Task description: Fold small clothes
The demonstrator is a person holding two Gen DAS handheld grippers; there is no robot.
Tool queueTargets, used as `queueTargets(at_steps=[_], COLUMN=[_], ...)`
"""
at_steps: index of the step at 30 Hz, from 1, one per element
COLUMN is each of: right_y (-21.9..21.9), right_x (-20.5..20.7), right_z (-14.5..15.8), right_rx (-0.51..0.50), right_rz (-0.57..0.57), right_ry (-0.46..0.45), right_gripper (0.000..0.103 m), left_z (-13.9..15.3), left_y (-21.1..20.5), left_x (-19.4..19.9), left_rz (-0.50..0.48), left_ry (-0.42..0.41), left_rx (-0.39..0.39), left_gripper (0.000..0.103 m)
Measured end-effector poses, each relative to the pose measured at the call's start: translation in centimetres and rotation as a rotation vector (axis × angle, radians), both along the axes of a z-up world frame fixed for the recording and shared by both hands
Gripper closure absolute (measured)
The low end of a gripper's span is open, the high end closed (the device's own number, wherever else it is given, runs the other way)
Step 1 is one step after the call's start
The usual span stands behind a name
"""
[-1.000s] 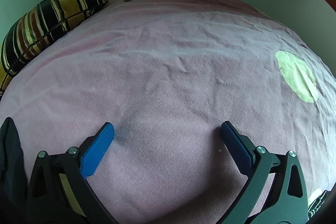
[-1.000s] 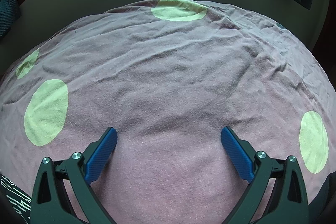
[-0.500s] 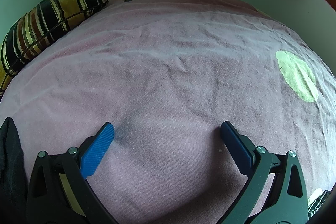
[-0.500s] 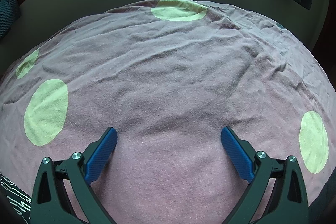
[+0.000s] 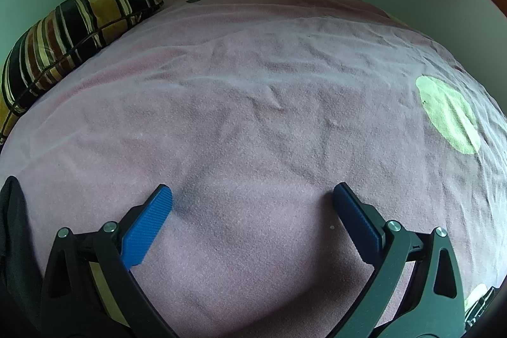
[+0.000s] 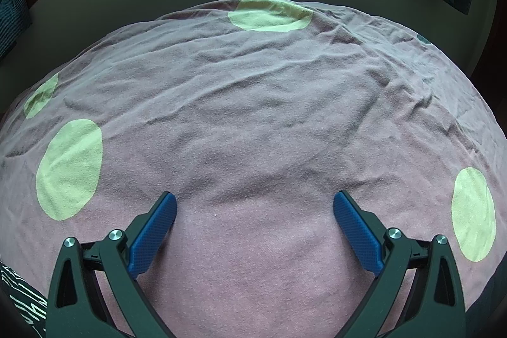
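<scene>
Nothing's moved since a second ago: left tool (image 5: pixel 252 198) and right tool (image 6: pixel 253 205) both hover spread wide and empty over the pink bedspread (image 5: pixel 253 103), probably waiting. Dark garment (image 5: pixel 14 243) sits at the left edge, ungrabbed.

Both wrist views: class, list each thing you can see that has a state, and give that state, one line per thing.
Left claw: open, empty, above the bedspread.
Right claw: open, empty.
Bedspread: spread out, wrinkled.
Striped pillow: lying at the bed's edge.
Dark garment: at the frame edge, fold state unclear.
</scene>
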State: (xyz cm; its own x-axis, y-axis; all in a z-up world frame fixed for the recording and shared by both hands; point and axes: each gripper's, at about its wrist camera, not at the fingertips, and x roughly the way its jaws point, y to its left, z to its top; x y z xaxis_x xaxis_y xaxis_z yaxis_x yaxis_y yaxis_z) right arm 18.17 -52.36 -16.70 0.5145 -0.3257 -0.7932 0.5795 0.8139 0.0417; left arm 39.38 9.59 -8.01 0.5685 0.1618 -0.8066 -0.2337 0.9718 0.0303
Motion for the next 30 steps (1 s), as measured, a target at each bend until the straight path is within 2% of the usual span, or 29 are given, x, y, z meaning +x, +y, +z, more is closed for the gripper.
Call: queueTargets(at_steps=[10, 14, 21, 30], right_y=[-0.3, -0.1, -0.3, 0.1], right_x=[1.3, 1.5, 2.3, 2.1], right_z=[2.4, 2.6, 3.4, 3.4], right_rx=[0.007, 0.0, 0.009, 0.01], right_rz=[0.0, -0.016, -0.022, -0.025], right_ry=[-0.009, 0.0, -0.009, -0.015], right_gripper=[0.004, 0.004, 0.004, 0.004], left_z=[-0.4, 0.3, 0.6, 0.5], left_y=[-0.6, -1.8, -1.5, -1.9], left_x=[0.6, 0.2, -0.1, 1.7], left_rz=[-0.001, 0.0, 0.004, 0.042], left_ry=[0.008, 0.008, 0.012, 0.026], left_rx=[0.02, 0.034, 0.018, 0.031], left_gripper=[0.002, 0.002, 0.002, 0.002])
